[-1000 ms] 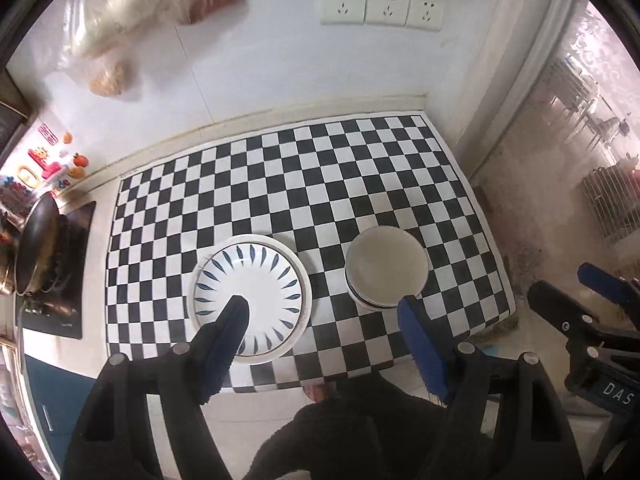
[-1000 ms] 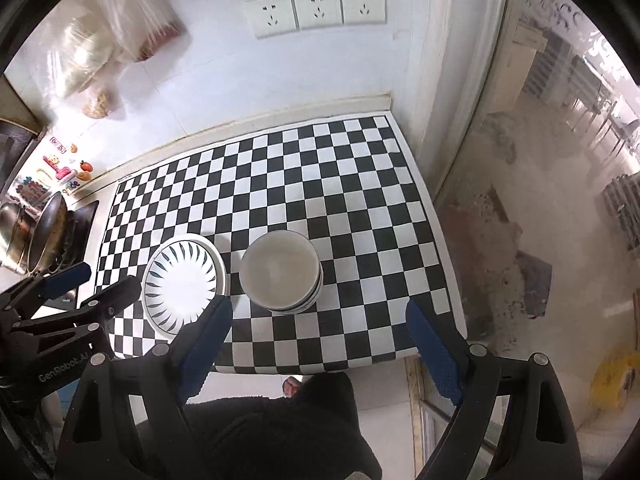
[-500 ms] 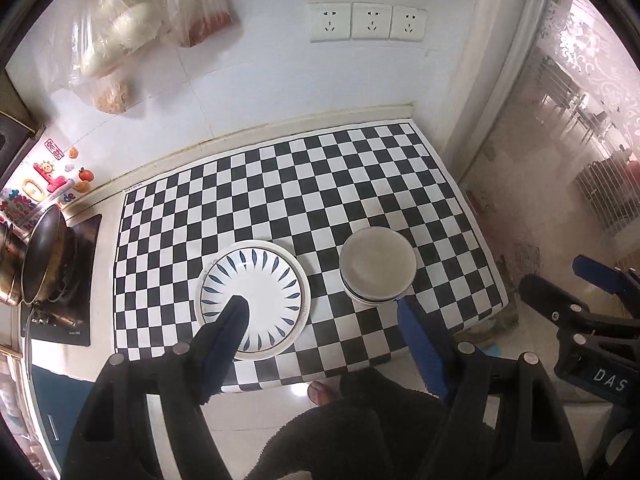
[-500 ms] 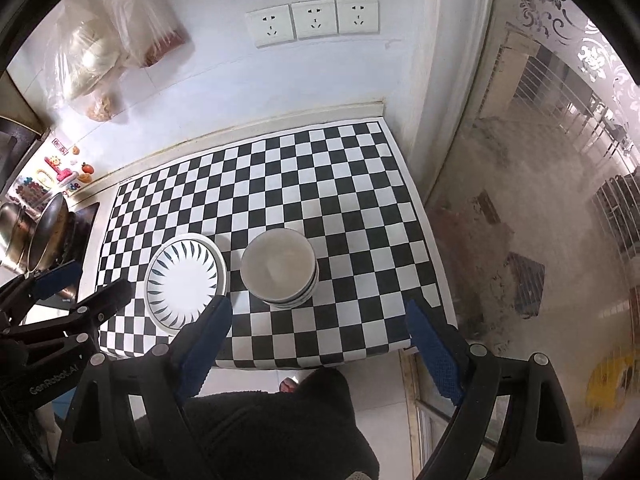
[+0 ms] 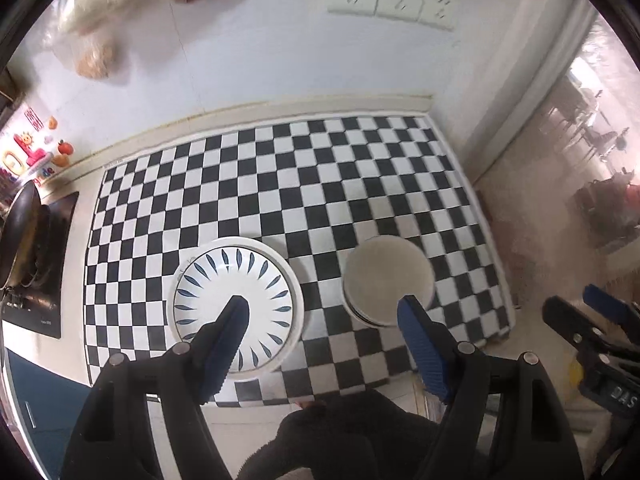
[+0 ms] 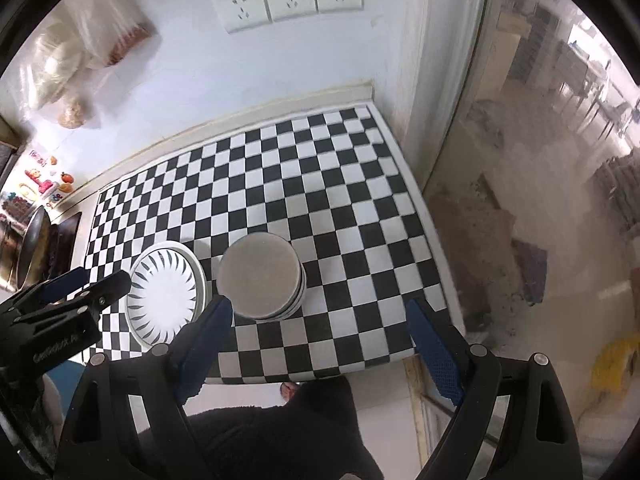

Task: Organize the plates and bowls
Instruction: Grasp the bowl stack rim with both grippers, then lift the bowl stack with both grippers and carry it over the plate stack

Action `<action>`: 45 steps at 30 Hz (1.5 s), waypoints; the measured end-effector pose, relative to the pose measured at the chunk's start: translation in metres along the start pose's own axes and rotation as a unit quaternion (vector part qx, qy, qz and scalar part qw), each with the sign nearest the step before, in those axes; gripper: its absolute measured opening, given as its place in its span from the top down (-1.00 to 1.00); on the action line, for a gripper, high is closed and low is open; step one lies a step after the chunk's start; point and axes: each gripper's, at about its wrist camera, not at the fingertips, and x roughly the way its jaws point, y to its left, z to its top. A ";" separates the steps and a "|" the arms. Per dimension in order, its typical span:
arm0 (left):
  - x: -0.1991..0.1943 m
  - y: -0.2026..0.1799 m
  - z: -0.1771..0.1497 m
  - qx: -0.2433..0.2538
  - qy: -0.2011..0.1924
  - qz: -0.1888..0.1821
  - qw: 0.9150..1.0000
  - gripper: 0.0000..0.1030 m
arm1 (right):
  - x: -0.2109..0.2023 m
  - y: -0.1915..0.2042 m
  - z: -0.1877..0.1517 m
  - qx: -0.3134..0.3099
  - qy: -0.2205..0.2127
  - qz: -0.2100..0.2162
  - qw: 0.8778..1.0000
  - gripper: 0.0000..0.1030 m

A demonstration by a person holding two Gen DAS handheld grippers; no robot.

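both grippers, left gripper [image 5: 322, 308] and right gripper [image 6: 318, 308], hang wide open and empty above the checkered mat [image 5: 320, 168], patterned plate [image 5: 236, 300] beside stacked bowls [image 5: 388, 276].

The right claw [image 5: 600, 312] body reads "DAS".

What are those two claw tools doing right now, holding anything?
Left gripper: jaws open, holding nothing.
Right gripper: jaws open, holding nothing.
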 end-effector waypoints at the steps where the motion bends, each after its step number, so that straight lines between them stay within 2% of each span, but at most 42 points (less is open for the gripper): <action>1: 0.008 0.002 0.002 -0.006 0.006 -0.002 1.000 -0.47 | 0.008 0.000 0.001 0.002 0.004 0.002 1.000 -0.76; 4: 0.037 0.008 0.013 -0.019 0.029 -0.015 0.999 -0.41 | 0.037 -0.002 0.007 0.009 0.024 0.009 1.000 -0.76; 6: 0.053 0.008 0.018 -0.016 0.041 -0.015 0.999 -0.06 | 0.057 -0.002 0.011 0.009 0.036 0.006 0.999 -0.76; 8: 0.070 0.006 0.024 -0.013 0.059 -0.020 0.998 0.05 | 0.078 -0.003 0.014 0.008 0.046 -0.001 0.999 -0.76; 13: 0.112 -0.001 0.034 -0.008 0.095 -0.035 0.995 0.17 | 0.127 -0.006 0.021 0.013 0.076 -0.005 0.997 -0.76; 17: 0.145 -0.008 0.038 -0.002 0.130 -0.040 0.991 0.18 | 0.159 -0.009 0.024 0.021 0.099 0.002 0.995 -0.76; 28: 0.193 -0.016 0.037 0.010 0.179 -0.048 0.983 0.18 | 0.216 -0.011 0.024 0.032 0.143 0.022 0.989 -0.76; 33: 0.213 -0.015 0.036 0.005 0.201 -0.062 0.978 0.18 | 0.240 -0.009 0.024 0.044 0.164 0.054 0.984 -0.76; 39: 0.237 -0.015 0.036 -0.010 0.234 -0.104 0.967 0.22 | 0.268 -0.010 0.022 0.067 0.194 0.113 0.972 -0.76; 45: 0.251 -0.015 0.036 -0.025 0.251 -0.139 0.958 0.20 | 0.292 -0.014 0.019 0.092 0.219 0.150 0.960 -0.75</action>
